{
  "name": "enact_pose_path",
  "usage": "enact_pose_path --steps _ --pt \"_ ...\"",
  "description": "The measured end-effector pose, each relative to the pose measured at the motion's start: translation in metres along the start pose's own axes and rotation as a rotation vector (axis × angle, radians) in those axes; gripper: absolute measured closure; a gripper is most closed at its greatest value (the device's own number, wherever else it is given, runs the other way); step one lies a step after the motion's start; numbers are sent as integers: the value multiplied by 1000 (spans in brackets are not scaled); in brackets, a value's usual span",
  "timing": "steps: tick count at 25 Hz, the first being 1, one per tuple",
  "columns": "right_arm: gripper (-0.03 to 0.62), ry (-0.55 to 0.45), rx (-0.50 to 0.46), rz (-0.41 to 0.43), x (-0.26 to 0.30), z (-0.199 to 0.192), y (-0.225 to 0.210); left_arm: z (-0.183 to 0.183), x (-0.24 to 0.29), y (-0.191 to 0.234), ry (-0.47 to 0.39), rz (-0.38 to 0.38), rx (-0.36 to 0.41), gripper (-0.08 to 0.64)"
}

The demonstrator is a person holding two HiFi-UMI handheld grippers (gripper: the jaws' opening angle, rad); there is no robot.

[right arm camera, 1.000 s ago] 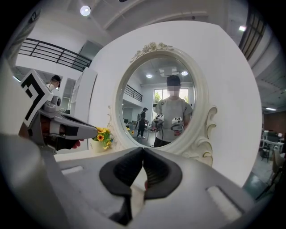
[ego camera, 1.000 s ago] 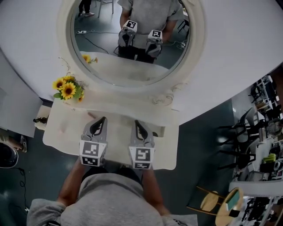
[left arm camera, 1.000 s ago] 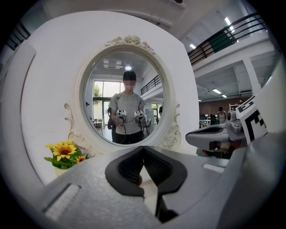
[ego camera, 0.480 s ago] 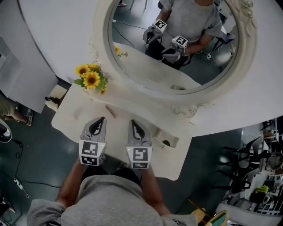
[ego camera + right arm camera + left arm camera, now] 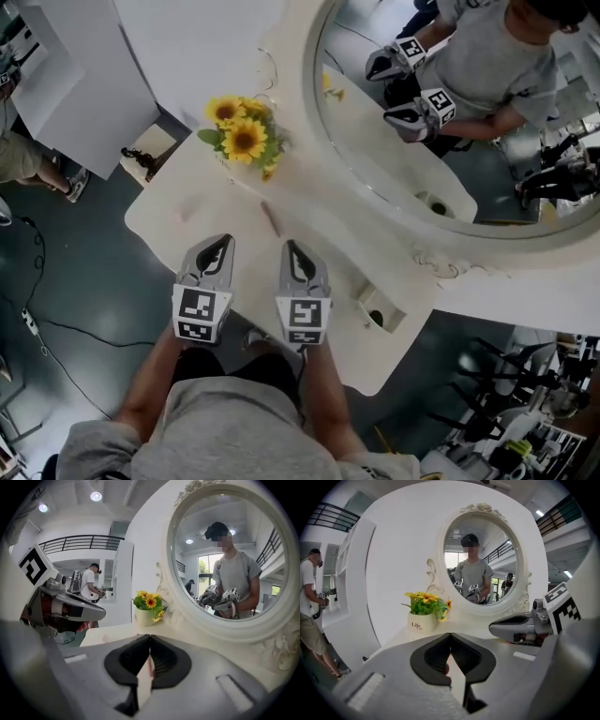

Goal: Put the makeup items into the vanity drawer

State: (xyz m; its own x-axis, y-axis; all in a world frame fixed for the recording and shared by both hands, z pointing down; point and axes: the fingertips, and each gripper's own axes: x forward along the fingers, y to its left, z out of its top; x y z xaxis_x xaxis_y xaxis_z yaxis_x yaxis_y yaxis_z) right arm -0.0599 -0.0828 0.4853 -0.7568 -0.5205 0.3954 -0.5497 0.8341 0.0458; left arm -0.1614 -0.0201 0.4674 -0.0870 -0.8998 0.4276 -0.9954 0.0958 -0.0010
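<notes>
On the bench (image 5: 164, 223), below the mirror (image 5: 441, 141): one slim pinkish stick (image 5: 270, 218), taken for a makeup item, lies bare on the top, apart from everything else.
Left gripper (image 5: 225, 241): closed, tips meeting, nothing between them; over the bench's near part.
Right gripper (image 5: 292, 247): closed likewise and empty; just beside the left, roughly parallel.
Stick to grippers: ahead of both, in the lane between their two lines.
Long axis: runs away from the person, far end slanted a little left, so nearly in line with the way the jaws point. Judgement: the jaws must open and close across its narrow width.
Nearer hand: the right; the stick's near end lies closer to its tips.
Vanity drawer: not identifiable in any view. A small open box (image 5: 380, 307) with a dark round thing inside sits at the bench's right, by the mirror's foot. Cannot tell if that is the drawer.
Other: sunflower pot (image 5: 242, 139) at the far left corner; a faint pinkish mark left of the stick, too faint to name.
Head view only: the stick's lie, the box, both grippers together.
Gripper views only: the jaw tips touching. A reddish sliver shows through the gap behind the right gripper's tips, probably the stick on the bench beyond, not held. Standing person at left gripper view's left edge.
</notes>
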Motion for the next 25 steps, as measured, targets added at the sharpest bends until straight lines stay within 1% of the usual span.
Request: enact_pose_path --steps 11,16,17,19,21,22,25 --pt "586 131 -8 97 65 -67 -3 -63 43 15 79 54 -84 549" --pt "584 190 -26 124 88 -91 -2 -81 55 22 103 77 -111 549" --pt "565 203 -27 130 91 -95 -2 -83 56 23 106 81 -115 549" --pt "552 239 -26 145 97 -105 1 -88 57 25 113 88 -125 549" --pt "467 283 -26 169 102 -115 7 -92 56 26 122 93 -132 549" --pt "444 300 -26 178 104 -119 9 -94 56 27 126 95 -135 549" --pt "440 327 -30 189 107 -125 11 -99 56 29 137 99 -140 549"
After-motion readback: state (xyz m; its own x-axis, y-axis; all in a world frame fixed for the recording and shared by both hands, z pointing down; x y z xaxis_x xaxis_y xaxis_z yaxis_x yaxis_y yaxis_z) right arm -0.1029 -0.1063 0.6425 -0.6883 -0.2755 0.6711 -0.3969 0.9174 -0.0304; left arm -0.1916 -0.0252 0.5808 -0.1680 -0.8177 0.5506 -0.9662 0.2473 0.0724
